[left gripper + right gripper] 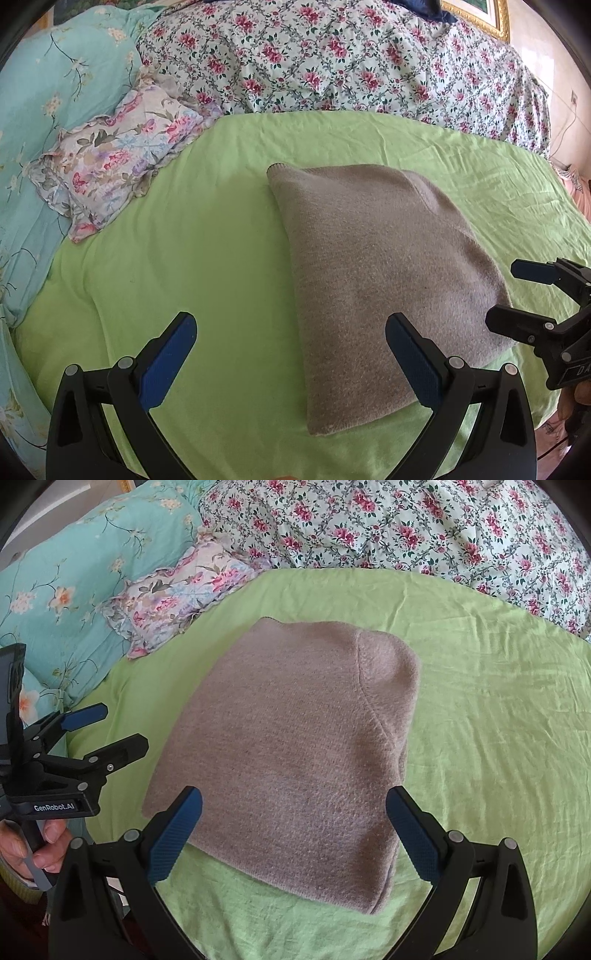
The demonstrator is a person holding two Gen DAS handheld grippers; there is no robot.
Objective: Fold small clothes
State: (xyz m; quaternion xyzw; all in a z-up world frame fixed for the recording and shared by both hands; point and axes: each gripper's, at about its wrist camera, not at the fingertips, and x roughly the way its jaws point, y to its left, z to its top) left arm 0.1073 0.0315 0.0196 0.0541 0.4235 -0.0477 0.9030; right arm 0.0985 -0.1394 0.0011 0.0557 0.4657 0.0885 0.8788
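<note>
A taupe knit garment (380, 280) lies folded into a flat rectangle on the green sheet (184, 240); it also shows in the right wrist view (288, 746). My left gripper (291, 358) is open and empty, above the sheet, its right finger over the garment's near left part. It shows from the side in the right wrist view (114, 731). My right gripper (295, 834) is open and empty over the garment's near edge. It shows at the right edge of the left wrist view (517, 295), beside the garment's right edge.
A floral pillow (122, 155) lies at the back left beside a turquoise quilt (44, 110). A white quilt with pink flowers (332, 55) runs along the back. The green sheet (498, 720) spreads right of the garment.
</note>
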